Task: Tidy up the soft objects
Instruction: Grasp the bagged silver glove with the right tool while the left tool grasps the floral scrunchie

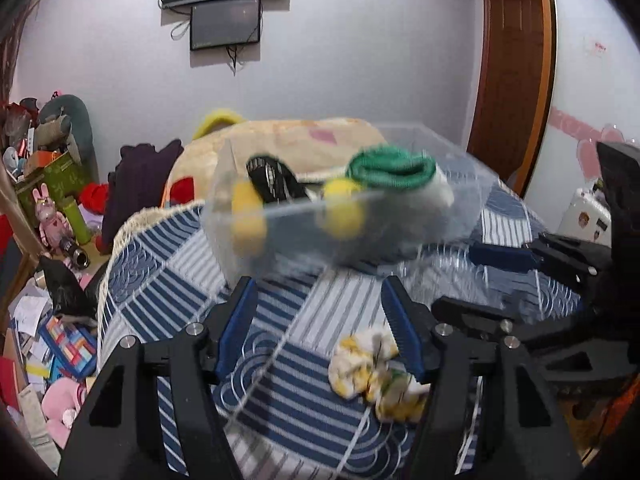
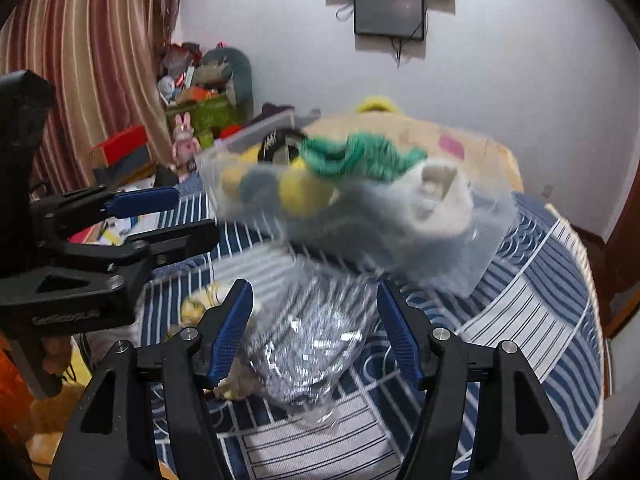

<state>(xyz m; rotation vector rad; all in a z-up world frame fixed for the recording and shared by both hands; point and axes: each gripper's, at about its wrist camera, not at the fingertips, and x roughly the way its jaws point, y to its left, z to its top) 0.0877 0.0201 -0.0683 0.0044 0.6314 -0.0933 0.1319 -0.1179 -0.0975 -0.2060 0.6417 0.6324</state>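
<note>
A clear plastic bin (image 1: 460,176) stands on the striped bed, blurred, with a green-and-white knit item (image 1: 396,172), yellow soft pieces (image 1: 250,216) and a black item (image 1: 272,180) inside. It also shows in the right wrist view (image 2: 480,240). A small yellow-and-white cloth (image 1: 372,372) lies on the bed by my left gripper's right finger. My left gripper (image 1: 316,320) is open and empty. My right gripper (image 2: 316,324) is open over a crinkled clear plastic bag (image 2: 316,344), apart from it. The cloth shows at its left (image 2: 200,304).
A beige quilt (image 1: 280,140) and dark clothes (image 1: 136,184) lie behind the bin. Toys, boxes and papers (image 1: 52,240) clutter the floor left of the bed. A wooden door (image 1: 516,80) stands at right. The blue striped bedspread (image 2: 540,320) covers the bed.
</note>
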